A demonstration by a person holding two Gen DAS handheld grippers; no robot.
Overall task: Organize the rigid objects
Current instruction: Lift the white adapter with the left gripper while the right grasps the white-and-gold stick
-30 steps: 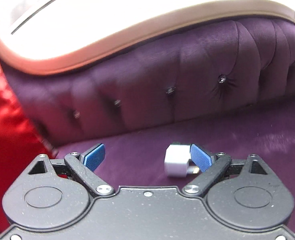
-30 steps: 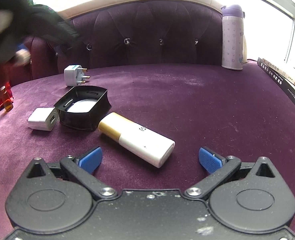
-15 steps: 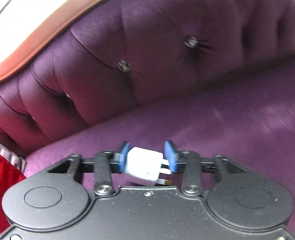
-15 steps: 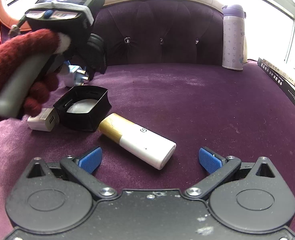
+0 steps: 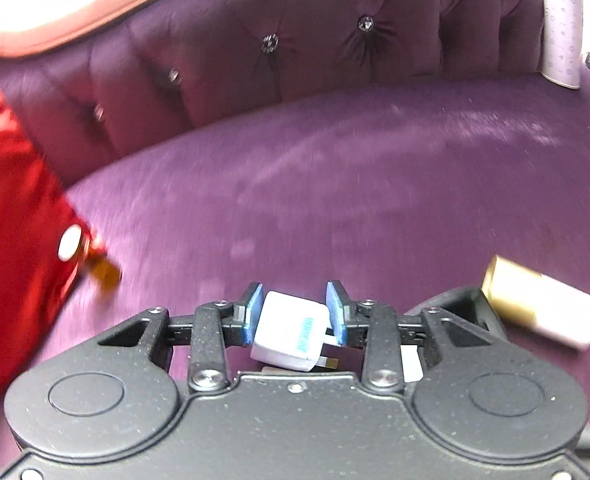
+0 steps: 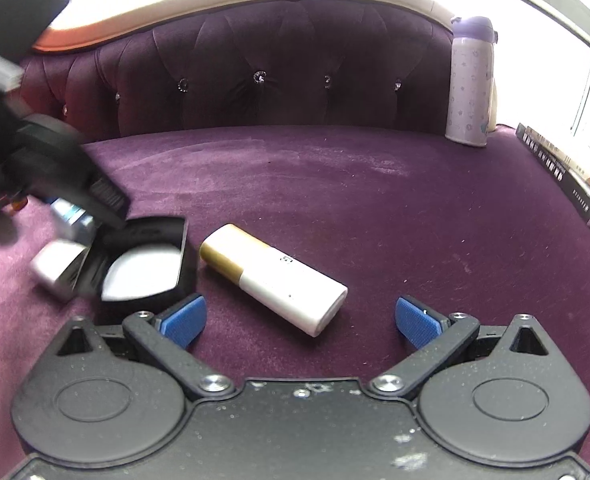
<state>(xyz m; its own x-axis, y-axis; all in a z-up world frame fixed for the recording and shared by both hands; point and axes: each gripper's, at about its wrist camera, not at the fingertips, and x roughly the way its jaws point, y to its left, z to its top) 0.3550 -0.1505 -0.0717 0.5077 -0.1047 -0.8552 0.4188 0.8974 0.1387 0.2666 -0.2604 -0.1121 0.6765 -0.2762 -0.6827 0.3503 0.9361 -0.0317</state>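
Observation:
My left gripper (image 5: 295,316) is shut on a white plug adapter (image 5: 289,332), held above the purple seat near the black open box (image 5: 465,308). In the right wrist view the left gripper's body (image 6: 43,160) hovers over the black box (image 6: 143,264), with the adapter (image 6: 71,216) blurred under it. A white cube charger (image 6: 55,266) lies left of the box. A white and gold power bank (image 6: 275,276) lies right of the box; it also shows in the left wrist view (image 5: 539,304). My right gripper (image 6: 299,320) is open and empty, just in front of the power bank.
A purple tufted backrest (image 6: 275,80) runs along the back. A lilac bottle (image 6: 471,84) stands at the back right, with books (image 6: 563,176) beside it. A red cloth (image 5: 11,220) and a small amber bottle (image 5: 99,268) are at the left.
My left gripper closed on the plug adapter, lifted it and carried it from the backrest towards the black box. The right gripper has barely moved.

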